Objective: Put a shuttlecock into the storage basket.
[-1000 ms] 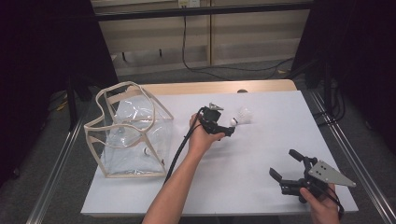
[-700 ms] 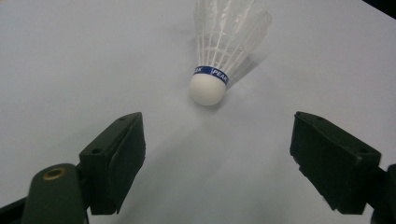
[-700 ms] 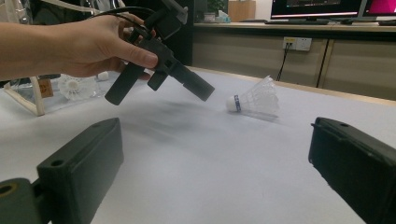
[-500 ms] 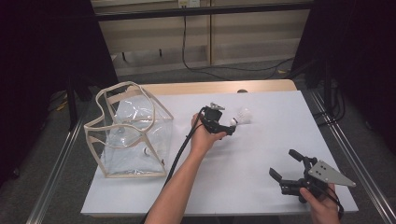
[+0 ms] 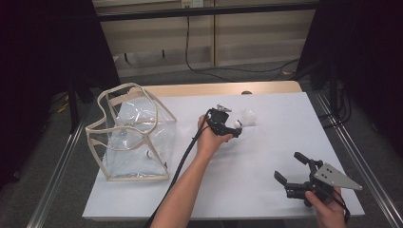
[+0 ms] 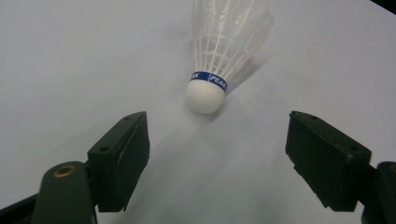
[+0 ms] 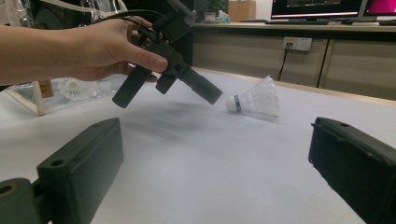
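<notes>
Shuttlecock (image 6: 219, 56) on side, cork toward left gripper (image 5: 233, 131) jaws.

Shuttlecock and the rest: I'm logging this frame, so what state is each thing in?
Shuttlecock: lying on its side on the table, untouched.
Left claw: open, jaws just been closing, shuttlecock ahead of them, not between.
Right claw: open, nothing between the jaws.
Bag: open-topped, standing, a second shuttlecock inside.

Shuttlecock (image 6: 223, 51) feather skirt cropped by top edge in left gripper view. Small white item (image 5: 148, 154) inside clear bag (image 5: 130, 135) too small to be identified.
</notes>
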A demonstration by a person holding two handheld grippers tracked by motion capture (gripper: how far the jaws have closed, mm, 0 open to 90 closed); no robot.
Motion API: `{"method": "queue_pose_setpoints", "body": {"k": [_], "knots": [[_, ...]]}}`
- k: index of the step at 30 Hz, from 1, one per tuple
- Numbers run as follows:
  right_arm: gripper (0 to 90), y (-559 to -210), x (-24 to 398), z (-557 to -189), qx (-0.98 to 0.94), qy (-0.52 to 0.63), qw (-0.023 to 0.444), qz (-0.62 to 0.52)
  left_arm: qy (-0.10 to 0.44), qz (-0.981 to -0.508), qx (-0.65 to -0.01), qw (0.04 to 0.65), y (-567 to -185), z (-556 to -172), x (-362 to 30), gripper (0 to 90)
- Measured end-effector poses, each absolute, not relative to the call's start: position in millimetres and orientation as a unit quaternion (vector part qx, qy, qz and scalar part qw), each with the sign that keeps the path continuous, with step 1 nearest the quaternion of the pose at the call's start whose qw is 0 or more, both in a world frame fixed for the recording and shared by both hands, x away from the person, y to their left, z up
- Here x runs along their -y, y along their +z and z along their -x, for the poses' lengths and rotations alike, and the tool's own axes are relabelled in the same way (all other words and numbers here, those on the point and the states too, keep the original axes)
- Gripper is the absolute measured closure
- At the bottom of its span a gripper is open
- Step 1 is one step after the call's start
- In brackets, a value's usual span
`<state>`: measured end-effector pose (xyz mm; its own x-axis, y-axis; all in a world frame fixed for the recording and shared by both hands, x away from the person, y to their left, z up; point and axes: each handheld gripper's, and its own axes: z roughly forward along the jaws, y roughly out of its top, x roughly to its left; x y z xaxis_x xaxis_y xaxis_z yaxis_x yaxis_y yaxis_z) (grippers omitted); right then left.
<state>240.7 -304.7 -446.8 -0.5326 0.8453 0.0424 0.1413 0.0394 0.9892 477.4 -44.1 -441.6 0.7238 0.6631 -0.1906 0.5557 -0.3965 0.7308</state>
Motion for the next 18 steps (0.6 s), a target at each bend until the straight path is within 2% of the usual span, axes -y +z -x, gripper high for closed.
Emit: {"method": "queue_pose_setpoints", "body": {"k": [18], "knots": [[2.8, -447.0, 305.4, -240.8, -0.655, 0.582, 0.302, -0.377, 0.072, -0.836, -0.360, 0.408, -444.7, -482.4, 49.1, 28.1]]}}
